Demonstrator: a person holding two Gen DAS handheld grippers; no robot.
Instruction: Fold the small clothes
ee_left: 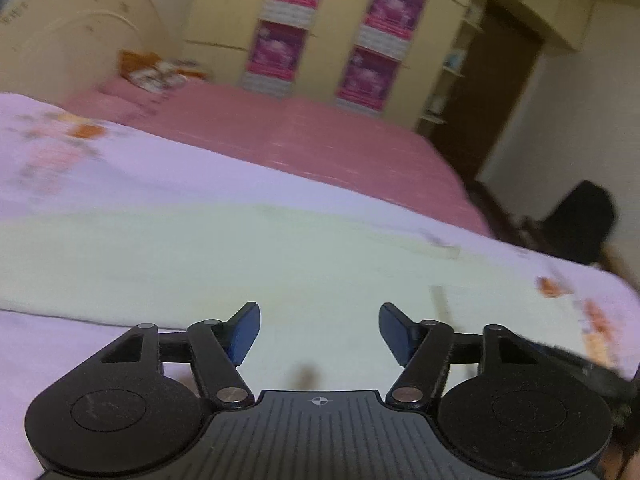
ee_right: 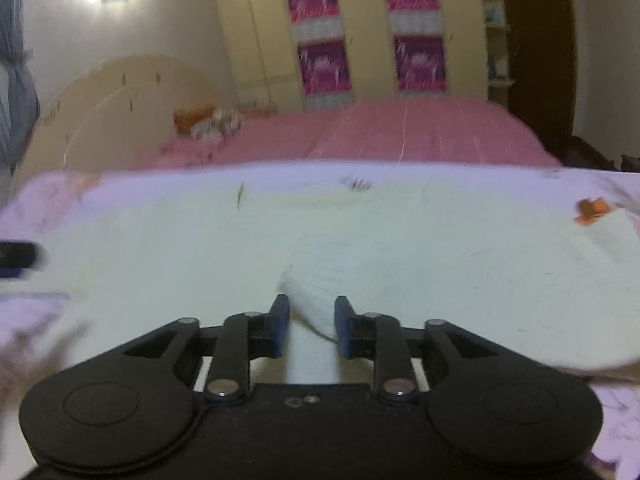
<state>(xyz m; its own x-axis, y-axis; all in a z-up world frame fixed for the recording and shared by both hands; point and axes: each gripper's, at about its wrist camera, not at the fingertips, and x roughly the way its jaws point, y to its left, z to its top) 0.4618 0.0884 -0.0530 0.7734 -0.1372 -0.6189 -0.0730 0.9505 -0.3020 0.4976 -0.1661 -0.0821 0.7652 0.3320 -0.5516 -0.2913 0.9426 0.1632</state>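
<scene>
Both views motion-blurred. Work surface: a lilac sheet (ee_left: 132,168) with faint orange print, spread over a flat top in front of a pink bed (ee_left: 328,136)

Task item: a pale cream garment (ee_right: 420,264), lying spread across the lilac sheet. In the right wrist view it covers most of the sheet from left to right; a narrow fold or strip of it runs from the middle of the cloth towards the camera

Right gripper (ee_right: 312,322): jaws partly open, a modest gap. The near end of the raised strip sits in that gap, beside the right-hand pad. Pads do not appear to press on it; cannot tell for certain whether cloth touches either pad

Left gripper (ee_left: 319,330): jaws stand well apart, roughly half open. Nothing between the blue pads; the cream garment lies flat beneath and ahead of them. A dark object shows at the left edge of the right wrist view, too blurred to identify

Background: cream wardrobe (ee_right: 368,28) with magenta posters (ee_right: 324,66), curved cream headboard (ee_right: 120,100), a small orange-and-white heap (ee_right: 208,124) on the pink bed near the headboard
</scene>
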